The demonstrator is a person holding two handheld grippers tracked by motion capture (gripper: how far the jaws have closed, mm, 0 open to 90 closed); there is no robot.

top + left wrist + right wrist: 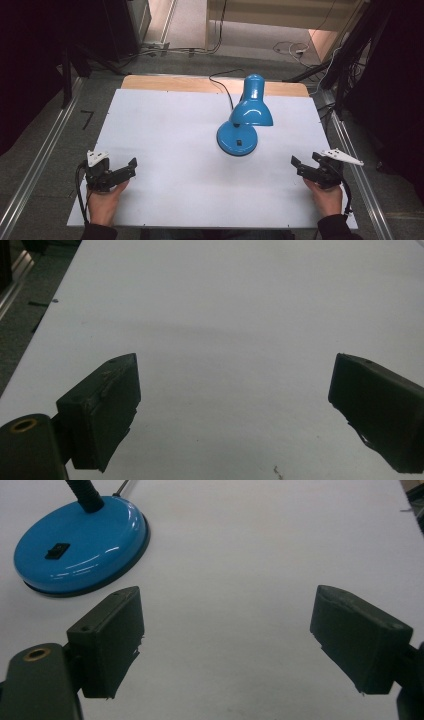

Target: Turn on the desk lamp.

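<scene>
A glossy blue desk lamp point(248, 112) stands right of the table's middle, its round base point(237, 139) carrying a small black switch and its shade point(251, 111) bent over toward the front. In the right gripper view the base point(80, 542) lies at upper left, beyond the jaws. My left gripper point(131, 167) rests at the front left of the white tabletop point(175, 150), held by a hand, jaws wide apart over bare surface point(235, 385). My right gripper point(298, 165) sits at the front right, open and empty point(227, 630), a short way from the lamp.
The lamp's black cord point(223, 85) runs back over the table's far wooden edge point(165, 82). Metal rails point(40, 160) flank the table on both sides. Cables point(290, 49) lie on the floor behind. A dark cabinet point(120, 25) stands at the back left.
</scene>
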